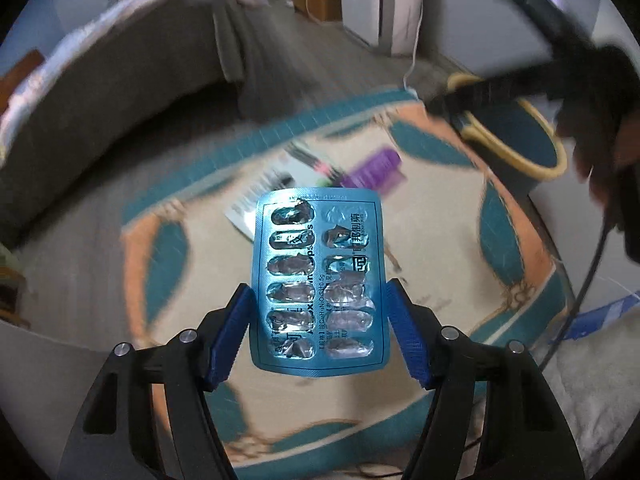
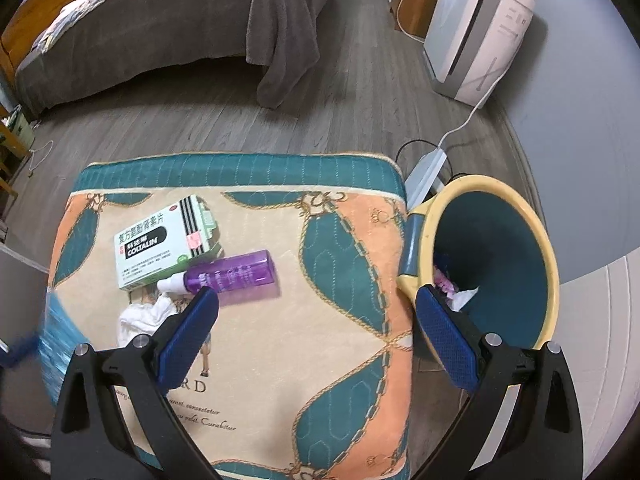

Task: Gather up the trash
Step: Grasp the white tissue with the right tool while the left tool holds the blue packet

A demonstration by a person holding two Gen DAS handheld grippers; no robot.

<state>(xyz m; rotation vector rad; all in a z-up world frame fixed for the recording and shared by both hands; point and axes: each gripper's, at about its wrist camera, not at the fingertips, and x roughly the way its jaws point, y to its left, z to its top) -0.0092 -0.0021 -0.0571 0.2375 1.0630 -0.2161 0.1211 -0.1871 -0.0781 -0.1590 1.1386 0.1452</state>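
A padded mat (image 2: 256, 344), patterned in teal, orange and cream with rope motifs and some script lettering, lies on a grey wood floor (image 2: 200, 128). On the mat lie a medicine box (image 2: 160, 244), white and green and marked COLTALIN, a purple bottle (image 2: 236, 274) on its side touching the box's near edge, and a crumpled white tissue (image 2: 140, 318) just beside the bottle's cap. Off the mat's right edge a bin (image 2: 548, 264), teal inside with a yellow rim, stands on the floor, with a white power strip (image 2: 426, 168) behind it
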